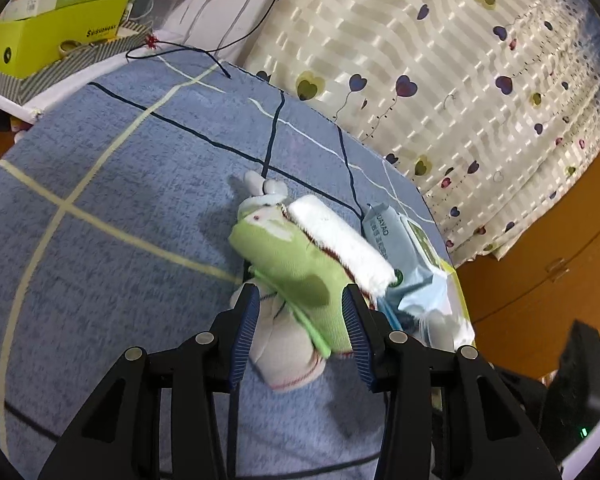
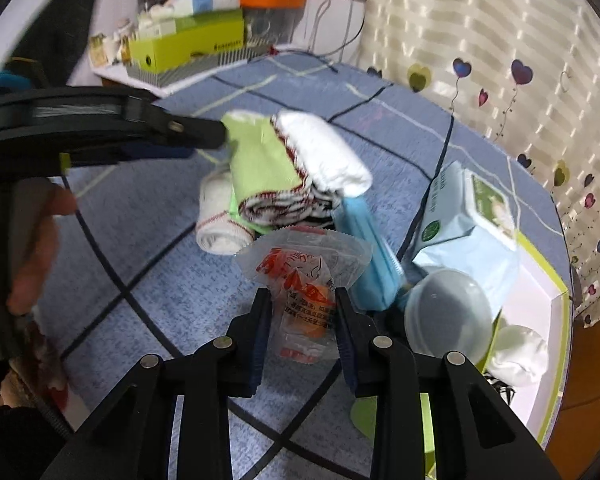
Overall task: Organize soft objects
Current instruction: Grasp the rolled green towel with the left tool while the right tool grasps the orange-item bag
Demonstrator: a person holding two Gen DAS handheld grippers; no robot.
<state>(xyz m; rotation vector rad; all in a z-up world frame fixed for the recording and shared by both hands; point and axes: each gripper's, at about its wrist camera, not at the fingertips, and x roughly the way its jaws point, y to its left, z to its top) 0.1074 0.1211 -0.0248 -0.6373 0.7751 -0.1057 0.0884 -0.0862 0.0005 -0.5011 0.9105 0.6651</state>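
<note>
A home room: heart-print curtain (image 1: 440,80) hangs just behind the blue towel-covered table (image 1: 120,208); cluttered shelf (image 2: 148,84) of boxes beside the curtain.

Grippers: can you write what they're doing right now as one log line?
left gripper: shut on green cloth | right gripper: shut on clear packet | white towel on cloth | wipes pack beside

Counted on the blue cloth (image 2: 148,280): one bundle of socks (image 2: 284,168), one clear snack packet (image 2: 304,280), one blue wipes pack (image 2: 468,236), one blue pouch (image 2: 370,256), one clear dome lid (image 2: 448,316), one white wad (image 2: 518,354), one open box (image 2: 548,280). Grippers: two.
</note>
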